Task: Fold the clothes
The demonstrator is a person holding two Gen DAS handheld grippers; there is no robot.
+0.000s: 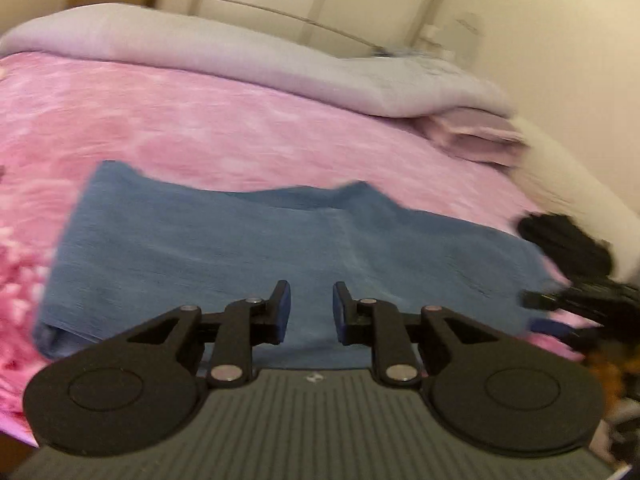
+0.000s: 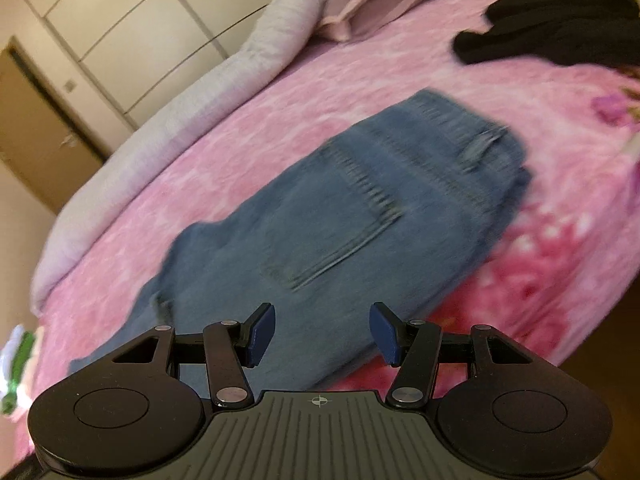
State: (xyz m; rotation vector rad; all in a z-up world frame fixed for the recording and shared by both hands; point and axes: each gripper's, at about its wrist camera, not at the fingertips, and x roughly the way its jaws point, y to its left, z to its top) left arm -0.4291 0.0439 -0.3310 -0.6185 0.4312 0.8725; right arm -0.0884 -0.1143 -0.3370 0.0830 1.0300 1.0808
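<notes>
A pair of blue jeans (image 1: 256,252) lies folded lengthwise on the pink bedspread (image 1: 200,128). In the right wrist view the jeans (image 2: 340,216) show a back pocket and the waistband at the far end. My left gripper (image 1: 312,312) is open and empty, just above the near edge of the jeans. My right gripper (image 2: 322,332) is open and empty, over the leg part of the jeans. The other gripper and a white-sleeved arm (image 1: 576,240) show at the right edge of the left wrist view.
A grey duvet (image 1: 240,52) and pink pillows (image 1: 472,136) lie along the far side of the bed. A black garment (image 2: 560,24) lies on the bedspread (image 2: 240,128) beyond the jeans. White wardrobe doors (image 2: 132,28) stand behind the bed.
</notes>
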